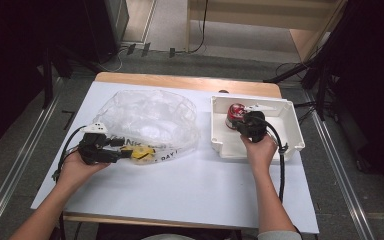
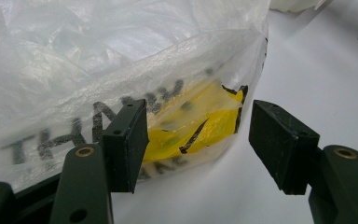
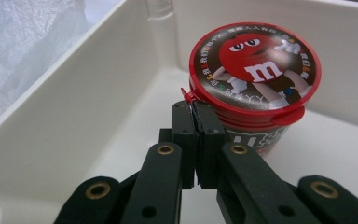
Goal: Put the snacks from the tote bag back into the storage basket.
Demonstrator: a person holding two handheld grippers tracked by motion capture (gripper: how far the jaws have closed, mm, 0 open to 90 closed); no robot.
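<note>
— Where's the right gripper?
— Lower middle of its own view, inside the white tray; jaws pressed together, pinching the small red tab at the lid rim of the candy cup, which stands upright in the tray at the frame's upper right.
— And the left gripper?
— Jaws spread wide; the clear plastic bag with its yellow print lies between them, one pad at the bag, the other apart.

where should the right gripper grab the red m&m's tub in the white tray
The m&m's tub stands upright in the white tray, its red lid flaring wider than the body below. The right gripper is shut, its jaws pinched by the small lid tab. Probably better to open the jaws and close them across the round body under the lid rim, coming level from the near side.
</note>
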